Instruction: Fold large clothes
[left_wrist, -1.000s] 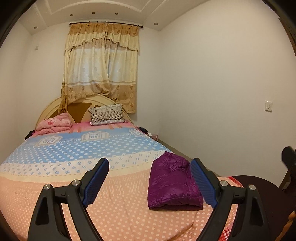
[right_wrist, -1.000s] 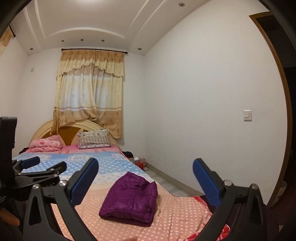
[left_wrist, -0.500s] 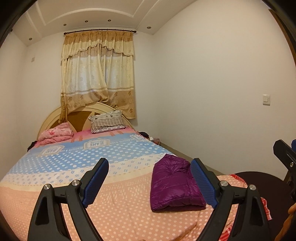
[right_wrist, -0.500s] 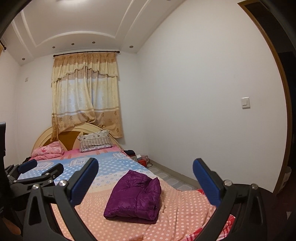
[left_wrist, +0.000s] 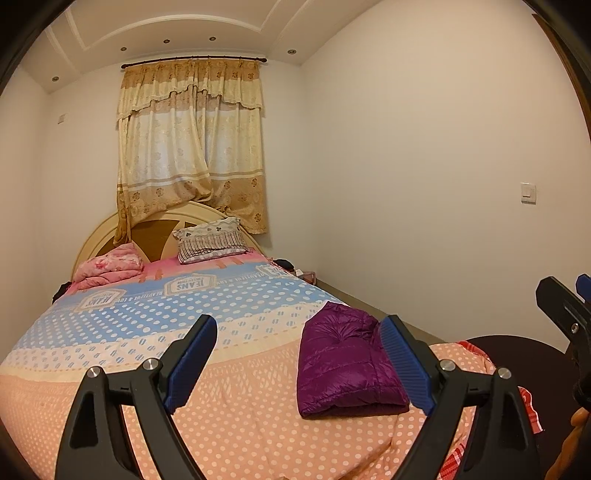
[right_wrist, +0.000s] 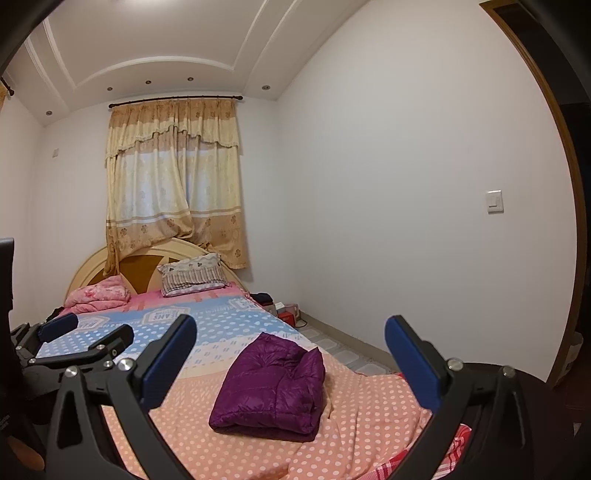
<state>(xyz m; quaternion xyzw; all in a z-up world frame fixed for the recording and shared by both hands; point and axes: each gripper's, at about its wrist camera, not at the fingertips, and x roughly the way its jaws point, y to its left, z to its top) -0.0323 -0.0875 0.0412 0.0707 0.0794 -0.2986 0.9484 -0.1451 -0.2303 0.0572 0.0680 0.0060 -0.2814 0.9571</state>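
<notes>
A purple quilted jacket (left_wrist: 343, 363) lies folded into a compact bundle on the polka-dot bed cover (left_wrist: 236, 413), near the bed's foot and right edge. It also shows in the right wrist view (right_wrist: 275, 386). My left gripper (left_wrist: 299, 362) is open and empty, held above the foot of the bed, with the jacket just beyond its right finger. My right gripper (right_wrist: 290, 363) is open and empty, held back from the jacket, which sits between its fingers in view. The left gripper (right_wrist: 74, 343) shows at the left of the right wrist view.
A striped pillow (left_wrist: 210, 240) and a folded pink blanket (left_wrist: 110, 267) lie at the headboard. A curtain (left_wrist: 192, 147) hangs behind. A white wall (left_wrist: 424, 184) runs along the right, with small items on the floor (right_wrist: 288, 314) beside the bed. A door frame (right_wrist: 569, 221) stands at far right.
Both grippers have lifted and drawn back from the bed, so more ceiling and wall show. The jacket has not moved. Both grippers stayed open.
</notes>
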